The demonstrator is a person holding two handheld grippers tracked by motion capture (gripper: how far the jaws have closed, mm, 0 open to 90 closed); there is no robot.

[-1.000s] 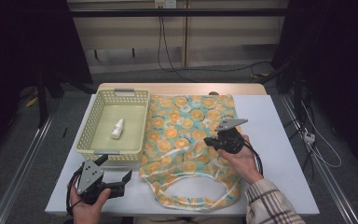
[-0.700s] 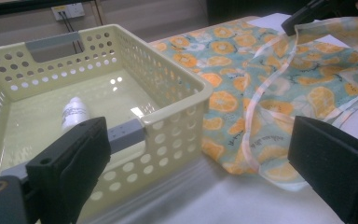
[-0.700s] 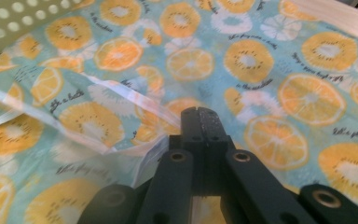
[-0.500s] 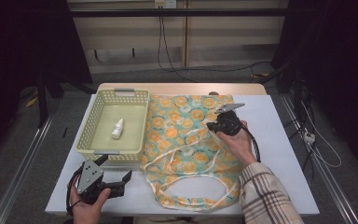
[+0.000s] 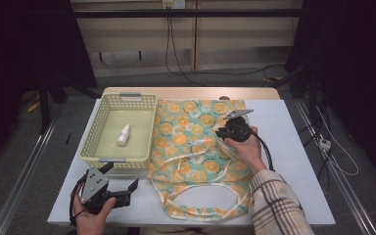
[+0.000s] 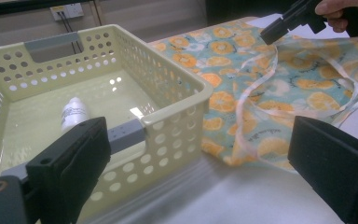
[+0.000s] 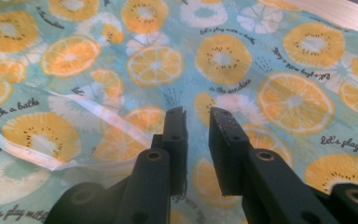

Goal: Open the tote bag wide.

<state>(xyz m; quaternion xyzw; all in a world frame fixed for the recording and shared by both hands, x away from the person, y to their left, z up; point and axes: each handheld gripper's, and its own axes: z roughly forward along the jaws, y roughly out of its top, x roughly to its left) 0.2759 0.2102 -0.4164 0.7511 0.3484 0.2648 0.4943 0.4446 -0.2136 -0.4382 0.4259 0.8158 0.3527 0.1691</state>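
A cloth tote bag (image 5: pixel 196 142) printed with orange slices lies flat in the middle of the white table. Its pale straps (image 5: pixel 200 188) loop toward the near edge. My right gripper (image 5: pixel 220 131) hovers low over the bag's upper right part. In the right gripper view its jaws (image 7: pixel 198 114) stand a narrow gap apart, with printed fabric showing between them. A strap (image 7: pixel 28 151) runs under the left jaw. My left gripper (image 5: pixel 122 175) rests wide open at the table's near left corner, facing the basket (image 6: pixel 177 121). A small white bottle (image 5: pixel 123 135) lies inside the basket.
The pale yellow perforated basket (image 5: pixel 98 147) sits left of the bag, its edge touching the fabric. Bare table (image 5: pixel 293 147) lies right of the bag. Cables hang beyond the far edge, with dark floor on both sides.
My right gripper has moved away from the person, up over the bag. A strap loop was drawn up the fabric with it. The left gripper has stayed put.
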